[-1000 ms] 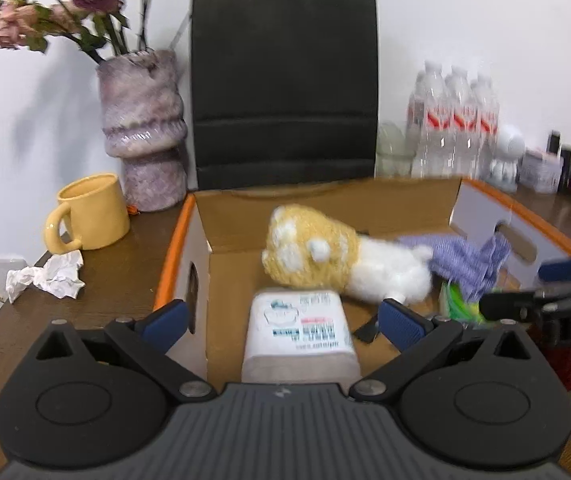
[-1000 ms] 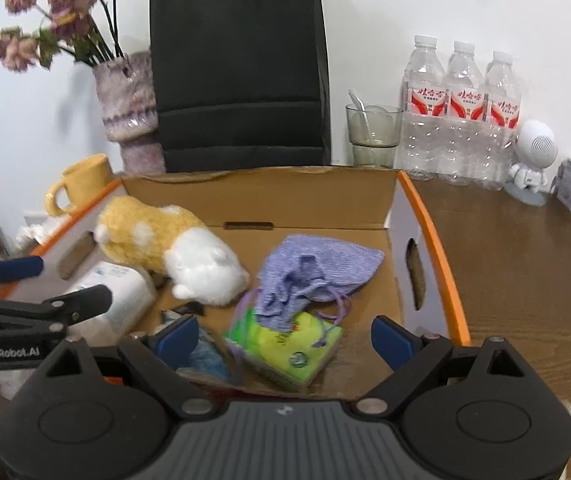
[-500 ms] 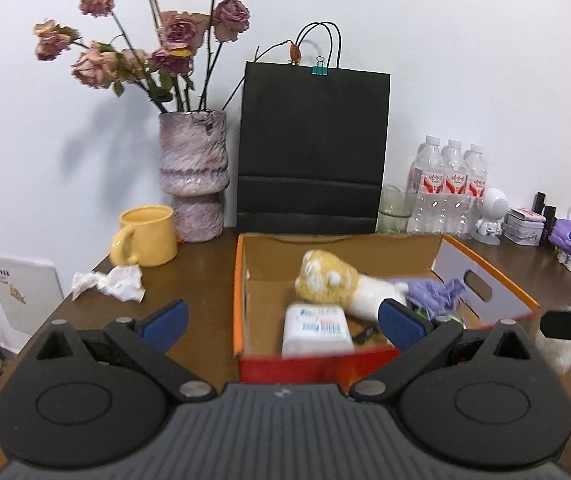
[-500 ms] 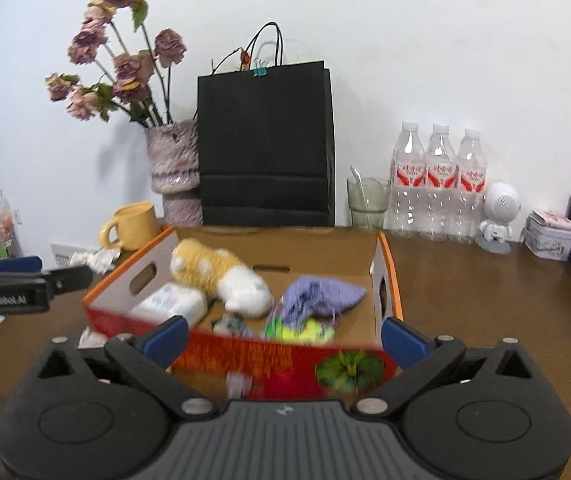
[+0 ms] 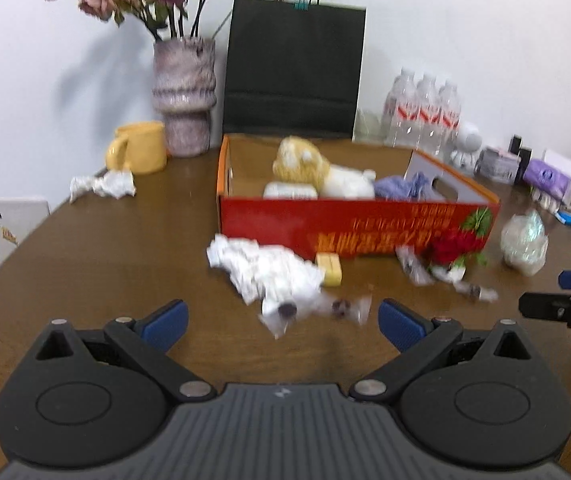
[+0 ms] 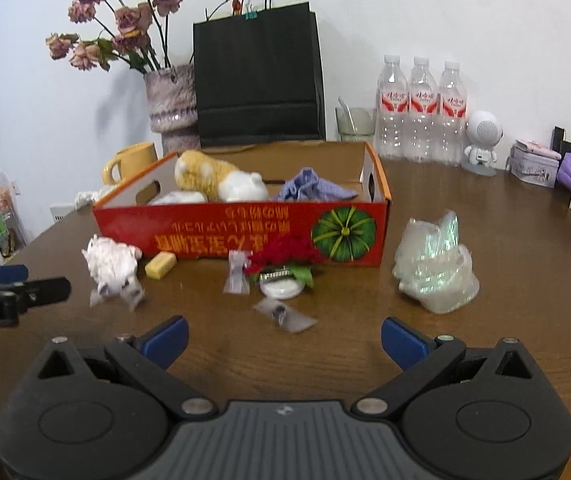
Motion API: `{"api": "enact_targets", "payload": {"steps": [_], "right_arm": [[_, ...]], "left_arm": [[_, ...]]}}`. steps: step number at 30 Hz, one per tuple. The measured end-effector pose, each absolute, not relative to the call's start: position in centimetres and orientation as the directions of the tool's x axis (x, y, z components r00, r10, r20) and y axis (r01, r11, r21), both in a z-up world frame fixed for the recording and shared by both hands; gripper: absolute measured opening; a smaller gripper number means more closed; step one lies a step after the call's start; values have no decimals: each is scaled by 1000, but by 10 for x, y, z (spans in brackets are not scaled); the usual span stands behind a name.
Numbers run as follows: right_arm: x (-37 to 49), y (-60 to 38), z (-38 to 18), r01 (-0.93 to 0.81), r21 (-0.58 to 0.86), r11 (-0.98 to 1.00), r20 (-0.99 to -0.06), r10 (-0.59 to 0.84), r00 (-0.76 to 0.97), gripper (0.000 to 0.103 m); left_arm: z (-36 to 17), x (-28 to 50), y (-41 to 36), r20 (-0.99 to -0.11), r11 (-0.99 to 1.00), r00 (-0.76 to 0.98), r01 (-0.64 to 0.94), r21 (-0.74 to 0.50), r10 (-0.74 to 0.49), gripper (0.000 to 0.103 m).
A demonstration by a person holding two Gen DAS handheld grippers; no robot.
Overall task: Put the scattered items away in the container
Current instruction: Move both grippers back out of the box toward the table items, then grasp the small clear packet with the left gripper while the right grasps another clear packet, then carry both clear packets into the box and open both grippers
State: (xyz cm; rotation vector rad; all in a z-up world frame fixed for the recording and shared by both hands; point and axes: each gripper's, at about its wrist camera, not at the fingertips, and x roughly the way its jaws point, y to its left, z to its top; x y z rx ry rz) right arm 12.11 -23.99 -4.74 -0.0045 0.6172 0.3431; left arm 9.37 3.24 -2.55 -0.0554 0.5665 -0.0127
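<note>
Plain white wall [image 6: 425, 12] behind a dark wooden table [image 6: 465, 340], seemingly round-edged; even light

A red cardboard box [image 6: 241, 236] with an orange rim stands open on the brown table. Inside it are seen a yellow-and-white plush toy [image 6: 217, 176], a white tissue pack [image 5: 289, 191] and a purple knitted cloth [image 6: 313, 190]. Scattered on the near side of the box are a crumpled white tissue [image 6: 111, 262], a yellow block [image 6: 160, 265], small clear sachets [image 6: 237, 272], a red flower [image 6: 285, 256] and, well to the right, a crumpled clear plastic bag [image 6: 435, 270].
</note>
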Motion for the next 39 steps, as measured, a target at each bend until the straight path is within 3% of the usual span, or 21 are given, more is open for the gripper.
{"api": "enact_targets", "payload": {"steps": [11, 14, 19, 23, 26, 27, 29, 30, 31, 39], "right_arm": [[129, -233, -55, -329, 71, 942, -580, 307, 754, 102], [138, -229, -59, -339, 53, 939, -587, 304, 750, 98], [158, -221, -64, -350, 28, 936, -602, 295, 742, 84], [170, -214, -68, -367, 13, 930, -607, 299, 736, 81], [180, -208, -73, -383, 10, 924, -626, 304, 718, 66], [182, -206, -75, -389, 16, 921, -639, 309, 705, 54], [180, -205, -77, -405, 28, 914, -642, 327, 694, 39], [177, -204, -77, -415, 31, 909, -640, 337, 690, 23], [175, -205, -76, -421, 39, 906, -639, 347, 687, 16], [157, -214, -71, -402, 75, 912, -609, 361, 706, 9]], "left_arm": [[-34, 105, 32, -552, 999, 833, 0, -39, -21, 103], [-37, 115, 32, -564, 1000, 825, 17, -17, -23, 103], [-43, 133, 32, -578, 1000, 816, 12, 22, 3, 91], [-49, 144, 32, -597, 999, 802, 28, 23, -9, 79], [-54, 148, 29, -614, 998, 789, 52, 24, -26, 64], [-55, 148, 28, -612, 998, 790, 59, 21, -34, 59], [-54, 146, 27, -612, 997, 789, 79, 15, -53, 39], [-53, 145, 26, -611, 996, 789, 87, 16, -60, 27], [-53, 144, 25, -612, 995, 788, 95, 18, -64, 20], [-50, 128, 19, -592, 995, 802, 100, 2, -79, 17]]}}
